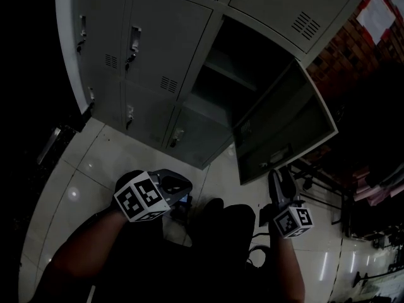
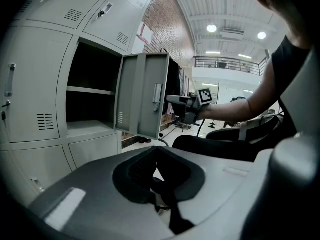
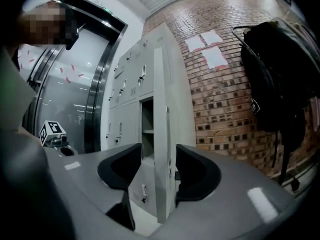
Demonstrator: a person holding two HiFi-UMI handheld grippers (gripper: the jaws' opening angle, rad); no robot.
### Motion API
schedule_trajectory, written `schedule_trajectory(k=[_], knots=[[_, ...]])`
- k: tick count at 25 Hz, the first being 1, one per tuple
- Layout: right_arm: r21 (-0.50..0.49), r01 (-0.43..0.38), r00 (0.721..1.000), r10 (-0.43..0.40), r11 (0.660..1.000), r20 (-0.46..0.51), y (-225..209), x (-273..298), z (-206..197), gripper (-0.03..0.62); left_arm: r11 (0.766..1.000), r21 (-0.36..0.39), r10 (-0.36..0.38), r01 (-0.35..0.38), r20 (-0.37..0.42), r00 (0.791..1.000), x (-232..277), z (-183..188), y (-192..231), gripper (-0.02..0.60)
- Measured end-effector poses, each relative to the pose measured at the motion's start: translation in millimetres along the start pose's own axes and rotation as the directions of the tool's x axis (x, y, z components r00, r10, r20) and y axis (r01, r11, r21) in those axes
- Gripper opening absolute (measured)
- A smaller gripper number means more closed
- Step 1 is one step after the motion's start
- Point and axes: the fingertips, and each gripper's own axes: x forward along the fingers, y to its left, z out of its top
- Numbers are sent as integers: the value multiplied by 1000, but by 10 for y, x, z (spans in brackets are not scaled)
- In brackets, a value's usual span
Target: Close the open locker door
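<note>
The grey locker bank has one compartment standing open, a shelf inside. Its open door swings out to the right, handle on the outer face. My right gripper is just below the door's free edge. In the right gripper view the door shows edge-on, framed by the open right gripper, whose pads do not touch it. My left gripper hangs low over the floor in front of the lockers, its dark pads together with nothing in them.
A brick wall with papers pinned on it runs to the right of the lockers. A black backpack hangs there. Dark furniture legs stand on the glossy tiled floor behind the door. The person's legs lie below me.
</note>
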Motion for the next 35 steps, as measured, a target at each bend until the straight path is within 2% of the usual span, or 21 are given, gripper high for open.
schedule_trajectory(k=[4,7,9,11,14,19,25,35], knots=[[-32,-40,999,39,999,-8,-33,182,111,219,1000,-3,1,-1,-1,1000,4,-1,-12,12],[11,-97,995,97,995,6,110,298,166,202,1000,-4,0,0,-1,1000,7,1,-11,12],[7,-147,989,147,989,-1,180,335,139,181,1000,-5,-2,2,0,1000,7,2,-13,12],[-12,-216,976,216,976,-12,287,372,103,155,1000,-5,-3,3,0,1000,8,5,-13,12],[-39,-320,947,319,947,-35,541,466,60,154,1000,-5,-3,3,1,1000,9,10,-11,12],[-61,-415,910,413,908,-45,957,741,33,146,1000,-9,-2,2,0,1000,20,14,-15,12],[-58,-442,897,441,895,-39,1330,1226,20,115,1000,-15,-5,5,3,1000,13,30,-28,12],[-57,-399,917,399,915,-20,1597,1933,28,107,1000,-30,-3,4,18,1000,-24,67,-13,12]])
